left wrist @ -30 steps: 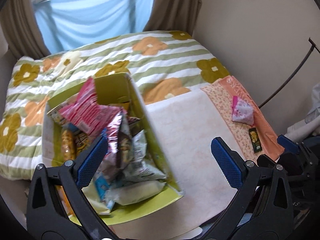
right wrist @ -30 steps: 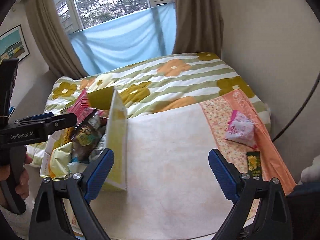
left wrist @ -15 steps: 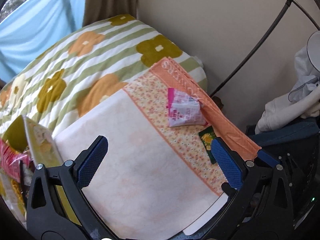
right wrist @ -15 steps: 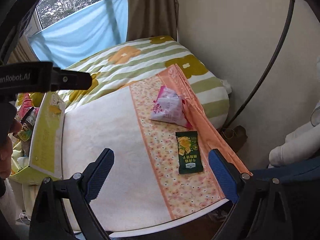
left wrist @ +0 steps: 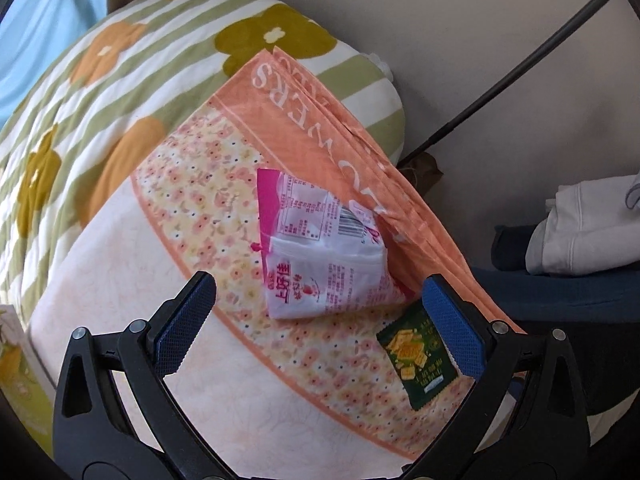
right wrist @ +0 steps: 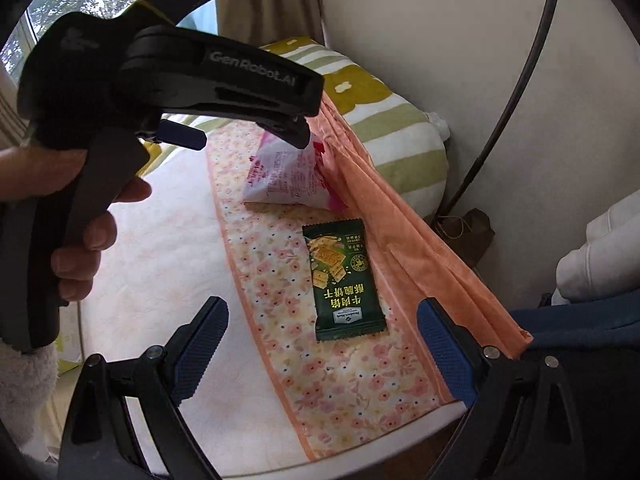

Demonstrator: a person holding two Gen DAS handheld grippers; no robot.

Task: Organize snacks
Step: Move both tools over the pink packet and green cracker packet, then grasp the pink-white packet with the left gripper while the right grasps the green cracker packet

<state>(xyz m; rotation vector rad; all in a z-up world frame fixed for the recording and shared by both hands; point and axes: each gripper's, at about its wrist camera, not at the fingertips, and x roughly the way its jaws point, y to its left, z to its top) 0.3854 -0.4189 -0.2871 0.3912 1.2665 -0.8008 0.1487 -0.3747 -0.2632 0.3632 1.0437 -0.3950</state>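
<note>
A pink-and-white snack bag (left wrist: 320,256) lies on the floral cloth (left wrist: 224,208), just beyond my left gripper (left wrist: 320,320), whose jaws stand open around its near end without touching it. A dark green cracker packet (left wrist: 416,356) lies to its right, by the right fingertip. In the right wrist view the green packet (right wrist: 342,280) lies flat, just ahead of my open, empty right gripper (right wrist: 322,348). The pink bag (right wrist: 286,178) sits farther back, under the left gripper (right wrist: 244,136), which a hand (right wrist: 80,236) holds.
A yellow snack box edge (left wrist: 16,364) shows at far left. The floral quilt (left wrist: 120,60) covers the bed behind. The orange cloth border (right wrist: 420,248) runs along the bed edge by the wall. White clothing (left wrist: 588,232) lies on a dark seat at right.
Both grippers swung right, away from the snack box, and sank toward the two packets at the cloth's right border. The left one now hovers over the pink bag.
</note>
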